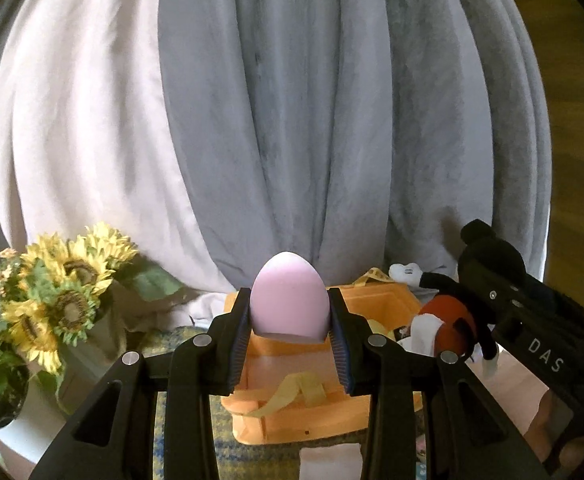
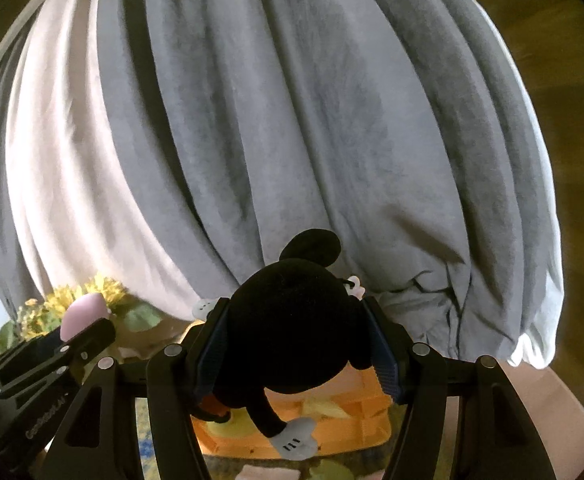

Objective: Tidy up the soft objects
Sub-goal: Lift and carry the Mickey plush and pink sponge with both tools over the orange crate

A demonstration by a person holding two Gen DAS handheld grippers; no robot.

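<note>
My left gripper (image 1: 290,344) is shut on a pink egg-shaped sponge (image 1: 289,298) and holds it upright above an orange bin (image 1: 312,412). The sponge also shows in the right wrist view (image 2: 84,314). My right gripper (image 2: 296,354) is shut on a black mouse plush (image 2: 292,320) with white gloves and holds it above the same orange bin (image 2: 368,404). In the left wrist view the plush (image 1: 452,320) hangs at the right, beside the right gripper's body. Yellow fabric (image 1: 300,392) lies inside the bin.
Grey and white curtains (image 1: 292,120) fill the background. A vase of sunflowers (image 1: 52,296) stands at the left. A patterned cloth (image 1: 196,440) lies under the bin. A white folded item (image 1: 330,460) lies in front of the bin.
</note>
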